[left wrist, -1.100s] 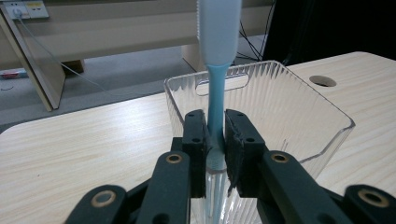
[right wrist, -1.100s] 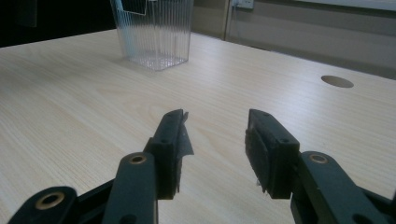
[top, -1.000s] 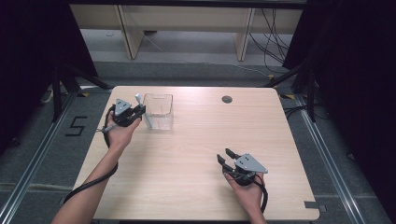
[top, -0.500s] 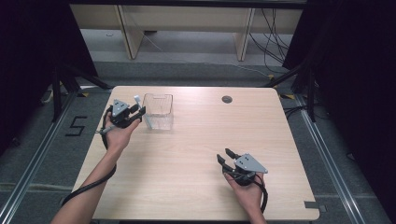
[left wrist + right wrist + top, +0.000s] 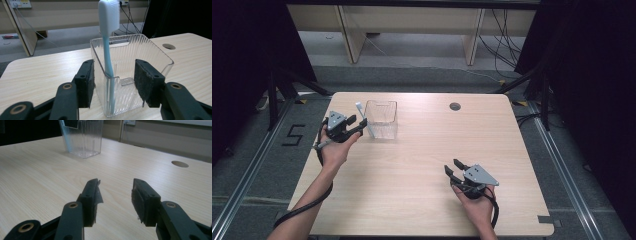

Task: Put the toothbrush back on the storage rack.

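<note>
Toothbrush (image 5: 108,47) stands head-up inside the clear ribbed holder (image 5: 147,53), leaning in its near corner – light, stiff, slick plastic, best pinched on the bare neck above the holder's rim (bristles would give). Left gripper (image 5: 114,83) has just been opening, its pads straddling that corner without pressing; right gripper (image 5: 115,200), well apart from the holder, gapes empty.

1. Left hand-held gripper (image 5: 357,125): black body, grey three-cornered plate on top, black cable trailing back along a bare forearm.
2. Right hand-held gripper (image 5: 453,168): same black build, grey three-cornered plate, black cable looping behind the hand.
3. Jaws, both units: black linked arms with brass-coloured pivot pins, small screw holes, and flat dark pads with worn, frayed edges.
4. Sleeves: none visible on either forearm.
</note>
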Demonstrator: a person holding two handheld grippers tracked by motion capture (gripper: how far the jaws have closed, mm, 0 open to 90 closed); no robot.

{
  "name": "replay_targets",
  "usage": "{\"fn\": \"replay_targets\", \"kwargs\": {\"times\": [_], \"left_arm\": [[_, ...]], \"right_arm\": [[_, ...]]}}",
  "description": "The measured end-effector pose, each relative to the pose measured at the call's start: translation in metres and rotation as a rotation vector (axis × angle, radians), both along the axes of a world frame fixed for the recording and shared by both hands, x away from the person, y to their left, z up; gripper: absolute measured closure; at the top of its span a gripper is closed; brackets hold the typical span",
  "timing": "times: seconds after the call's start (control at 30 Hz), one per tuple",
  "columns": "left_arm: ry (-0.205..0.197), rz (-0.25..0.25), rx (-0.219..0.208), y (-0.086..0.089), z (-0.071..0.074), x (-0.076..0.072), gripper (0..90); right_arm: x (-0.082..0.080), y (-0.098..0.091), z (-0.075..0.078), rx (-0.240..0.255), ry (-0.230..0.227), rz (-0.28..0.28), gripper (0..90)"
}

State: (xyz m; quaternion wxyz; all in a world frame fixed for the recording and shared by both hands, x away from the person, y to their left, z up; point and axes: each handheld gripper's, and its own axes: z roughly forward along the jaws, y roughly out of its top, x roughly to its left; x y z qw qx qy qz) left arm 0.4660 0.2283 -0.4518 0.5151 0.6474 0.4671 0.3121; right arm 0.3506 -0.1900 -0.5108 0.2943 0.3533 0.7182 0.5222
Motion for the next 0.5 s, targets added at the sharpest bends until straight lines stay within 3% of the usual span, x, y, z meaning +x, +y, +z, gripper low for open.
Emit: {"fn": "replay_targets", "kwargs": {"times": [0.07,0.2,0.23,0.3,0.5], "left_arm": [[0.003,-0.006,-0.009,0.0,0.0,-0.003,46.9],[0.002,-0.012,-0.008,0.001,-0.001,-0.012,43.5],[0.002,-0.012,-0.014,0.001,-0.001,-0.014,43.1],[0.001,-0.015,-0.014,0.001,-0.002,-0.018,42.6],[-0.002,-0.027,-0.013,0.002,-0.006,-0.032,42.6]], "right_arm": [[-0.002,0.002,0.0,0.021,0.026,-0.004,56.9],[-0.003,0.002,0.0,0.02,0.037,-0.014,56.9],[-0.001,0.001,0.0,0.004,0.011,-0.003,56.9],[0.0,0.001,-0.001,0.015,0.007,0.005,56.8],[-0.001,0.001,0.0,0.015,0.029,-0.009,56.7]]}}
